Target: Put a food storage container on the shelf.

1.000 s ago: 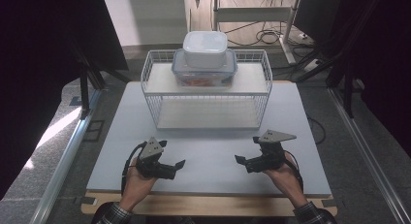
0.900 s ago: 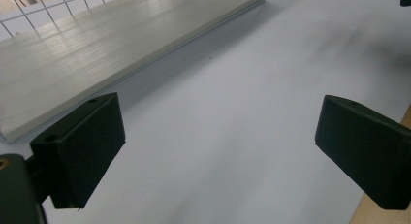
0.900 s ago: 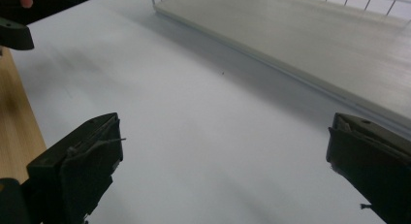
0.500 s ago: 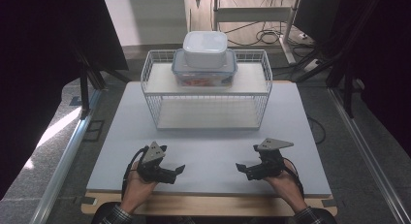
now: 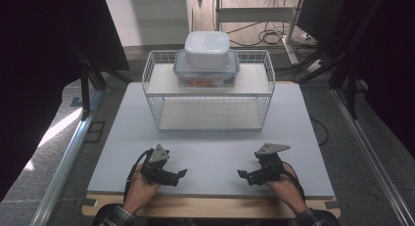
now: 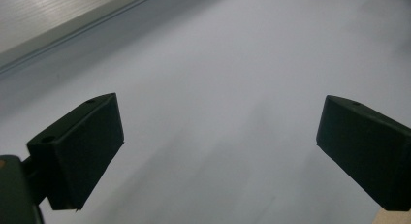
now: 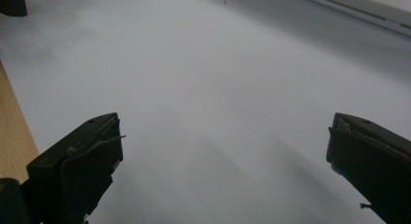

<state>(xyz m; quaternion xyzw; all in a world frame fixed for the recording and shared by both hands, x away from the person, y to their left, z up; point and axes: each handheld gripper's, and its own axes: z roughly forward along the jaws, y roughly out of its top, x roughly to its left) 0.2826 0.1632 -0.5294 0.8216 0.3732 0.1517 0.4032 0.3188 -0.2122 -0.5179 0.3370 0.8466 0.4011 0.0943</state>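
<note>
The left hand-held gripper [image 5: 182,173] and right hand-held gripper [image 5: 242,174] rest wide open and empty at the white table's [image 5: 205,147] six o'clock edge. At twelve o'clock, the white wire rack [image 5: 208,91] carries two stacked lidded plastic containers [image 5: 207,59].

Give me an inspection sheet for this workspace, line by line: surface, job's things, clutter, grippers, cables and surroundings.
Surface: pale grey board on a wooden table, bare in front of the rack.
Job's things: white wire rack at the far side of the board; on its top shelf a clear container with a blue-edged lid and something orange inside, and a white container stacked on it. The lower shelf holds nothing.
Clutter: nothing seen on the board.
Grippers: left gripper and right gripper low over the near edge, jaws wide apart and pointing toward each other, holding nothing.
Cables: one black cable trails from each gripper; more lie on the floor behind.
Surroundings: dark panels on both sides, metal rails along the floor.
</note>
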